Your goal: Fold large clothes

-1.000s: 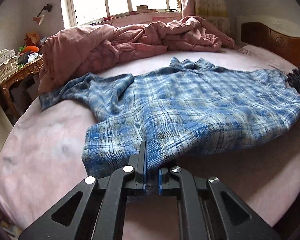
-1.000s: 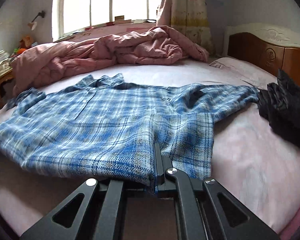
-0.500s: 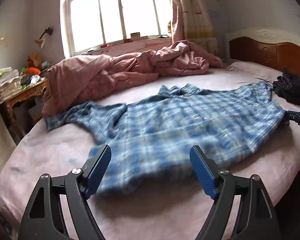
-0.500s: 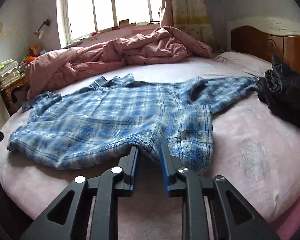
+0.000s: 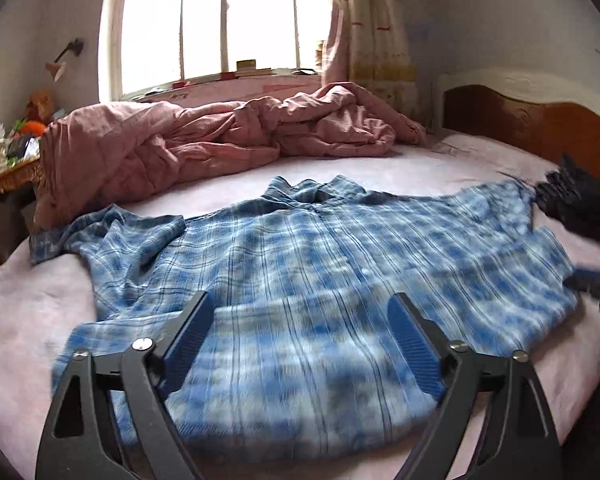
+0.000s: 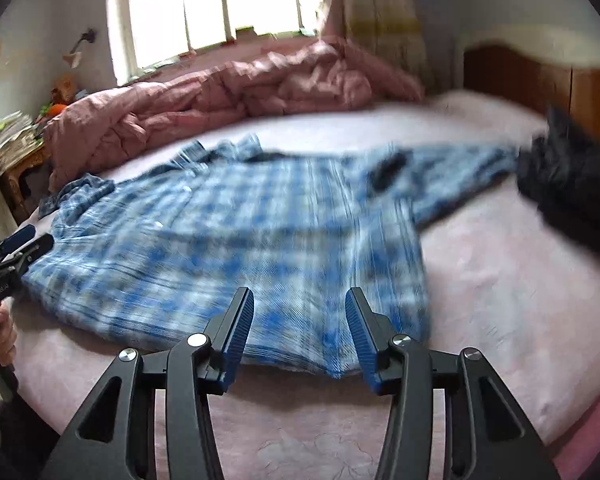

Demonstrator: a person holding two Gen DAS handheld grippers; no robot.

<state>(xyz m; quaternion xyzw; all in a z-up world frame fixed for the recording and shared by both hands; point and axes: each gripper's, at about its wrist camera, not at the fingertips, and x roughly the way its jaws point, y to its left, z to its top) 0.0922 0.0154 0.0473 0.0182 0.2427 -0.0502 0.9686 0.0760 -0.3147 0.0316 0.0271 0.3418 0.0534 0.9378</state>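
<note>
Here, in the left wrist view, the blue plaid shirt [image 5: 320, 280] lies spread flat on the pink bed sheet [image 5: 28, 320], collar toward the window and hem toward the camera. The left gripper [image 5: 300, 336] has just been opening its jaws; they now stand wide apart with nothing pressed between them, and the hem only passes below and behind them. One sleeve [image 5: 108, 228] lies crumpled at the left, near the heaped pink duvet [image 5: 220, 136], and the other sleeve reaches to the right, where its end comes just beside a dark garment [image 5: 580, 208]. In the right wrist view, which is rather blurred, the right gripper [image 6: 300, 328] has also just been opening; its jaws stand partly apart and released, with the lower corner of the shirt beyond the pads [image 6: 236, 328] and not squeezed. The left gripper shows at the left edge of this view, close to the other lower corner. I judge that the spreading step is done: the shirt is laid out and let go. No fold is visible yet, so the sleeves, the sides and the fold of the body are all left to do. The crumpled left sleeve will probably need some smoothing first.
</note>
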